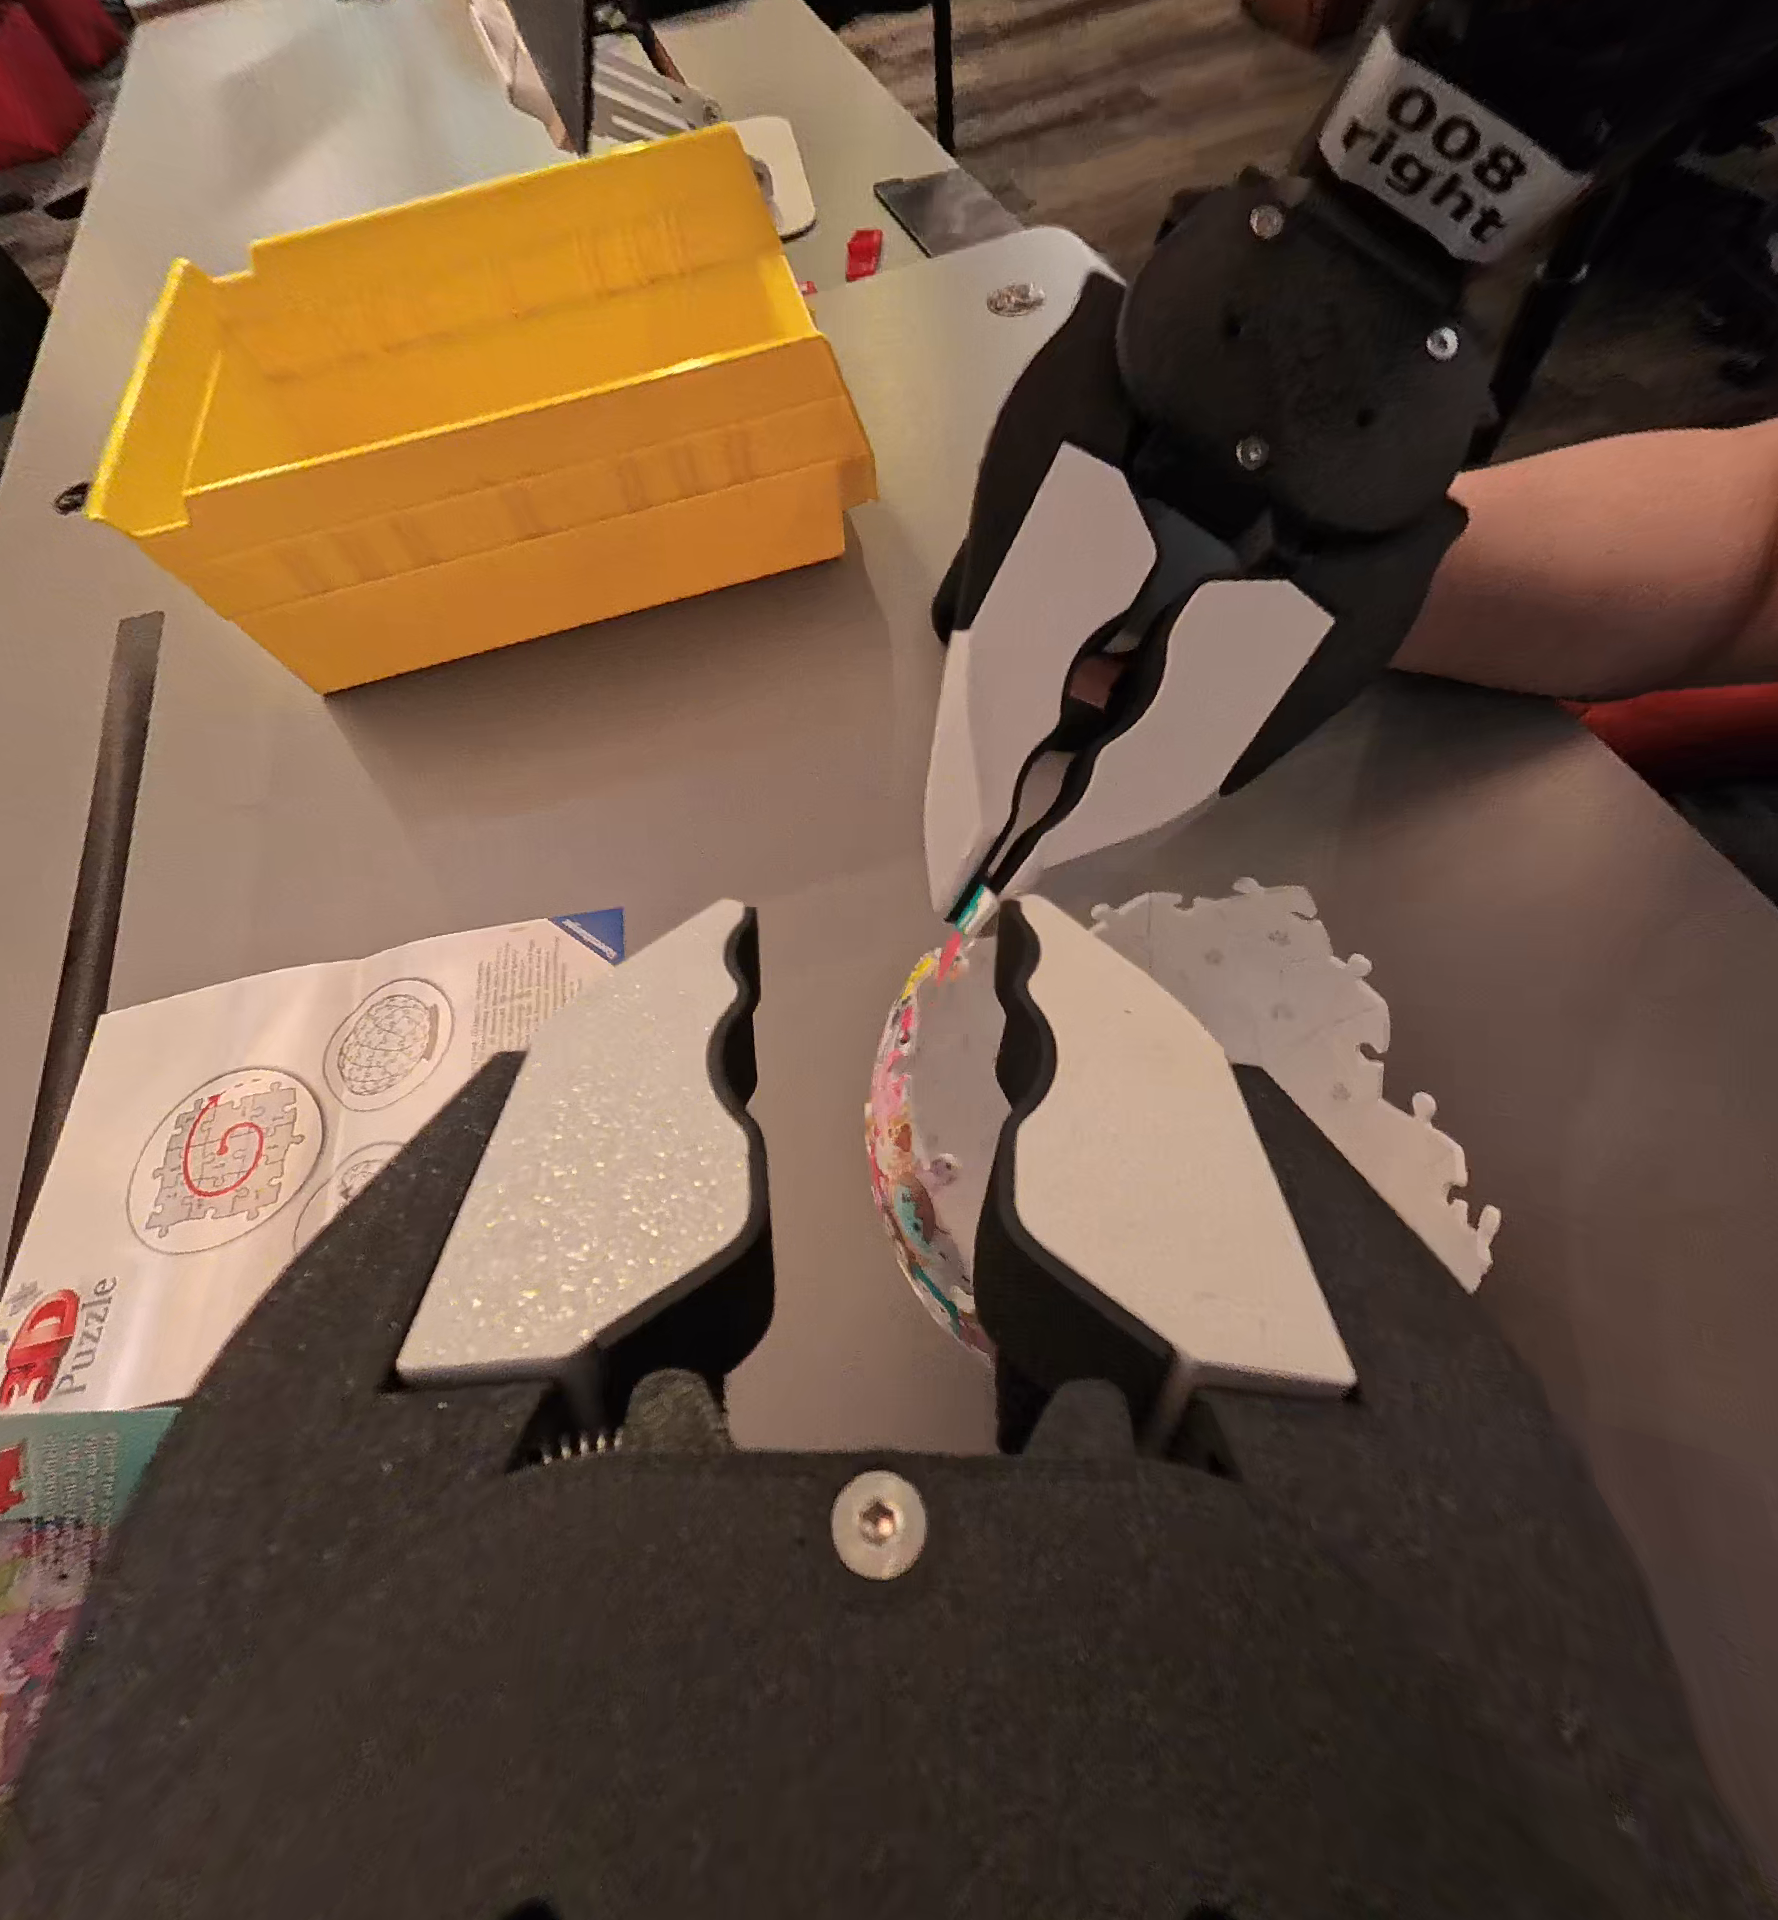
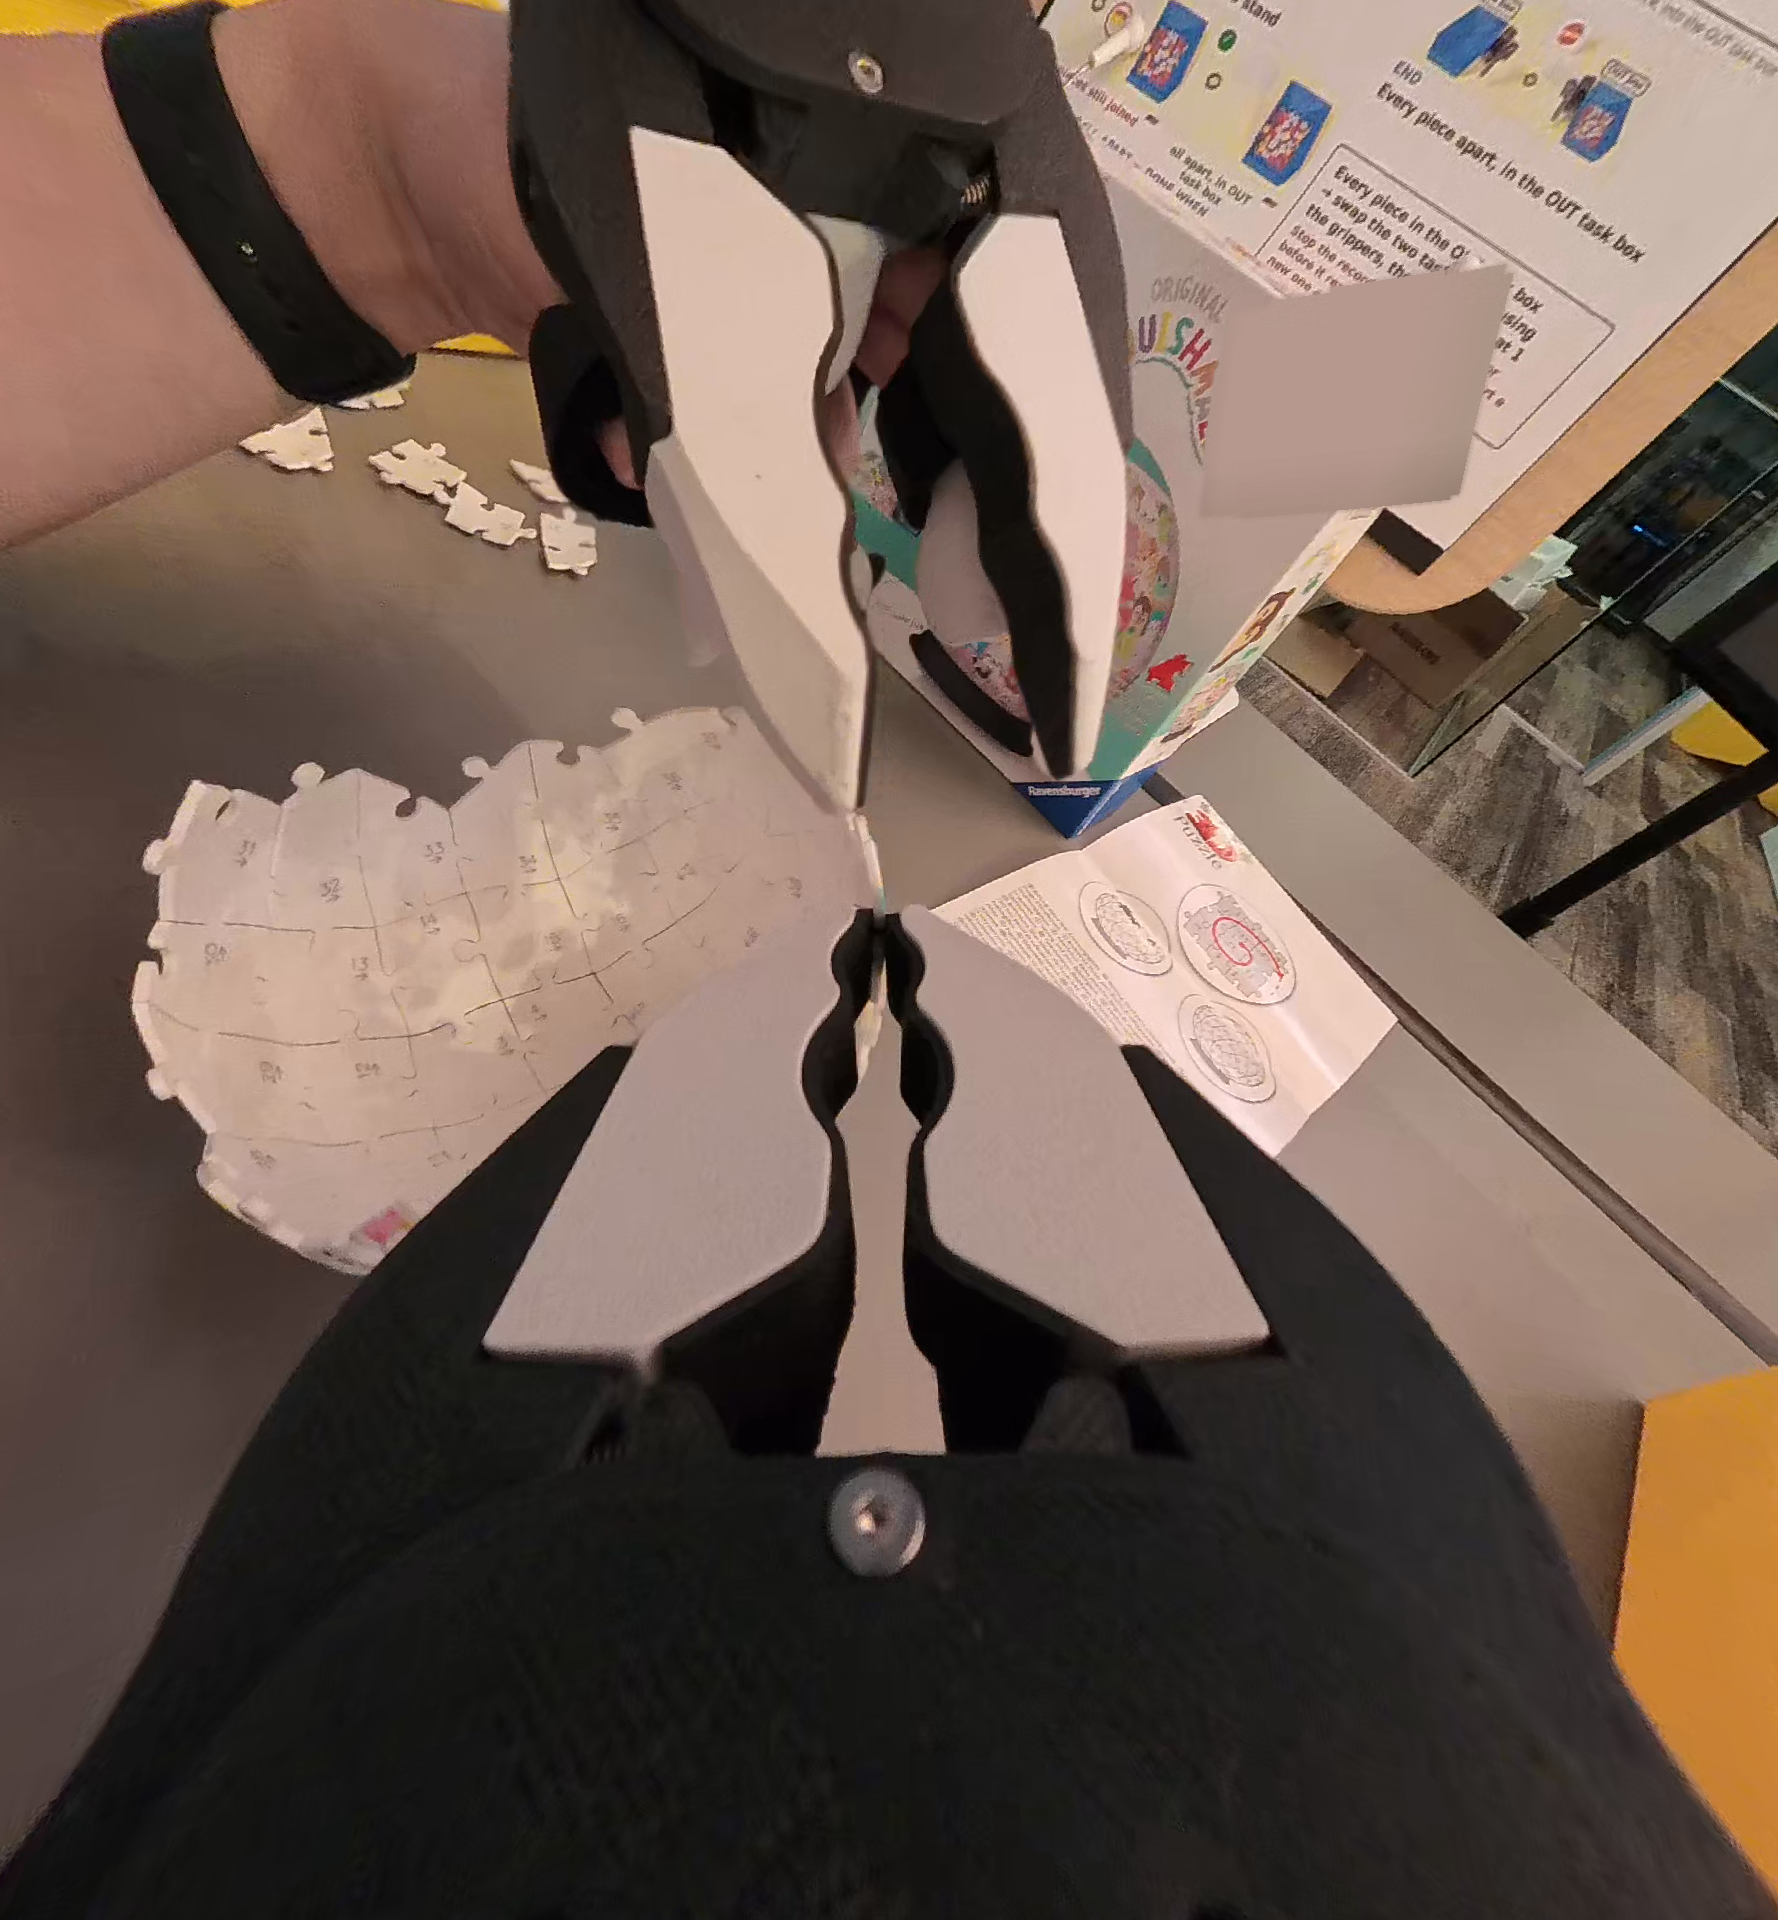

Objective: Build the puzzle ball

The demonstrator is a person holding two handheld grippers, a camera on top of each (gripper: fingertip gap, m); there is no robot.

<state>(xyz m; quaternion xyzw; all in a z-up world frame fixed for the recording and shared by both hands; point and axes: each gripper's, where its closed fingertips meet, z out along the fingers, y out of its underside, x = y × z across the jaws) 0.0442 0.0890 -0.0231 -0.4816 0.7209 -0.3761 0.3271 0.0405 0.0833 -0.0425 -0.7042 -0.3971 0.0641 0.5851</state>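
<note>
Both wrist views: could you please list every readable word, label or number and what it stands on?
I do not copy writing; these things bear it:
White tag: printed label.
Folded leaflet: print, diagrams.
Puzzle box: lettering, brand mark.
Wall poster: instructions.
Puzzle shell: small numbers inside.

A yellow plastic storage bin (image 1: 480, 416) stands open on the grey table (image 1: 656, 748), ahead and left of the jaws. A small red block (image 1: 863, 254) lies beyond it near a grey mat (image 1: 783, 171).
</note>
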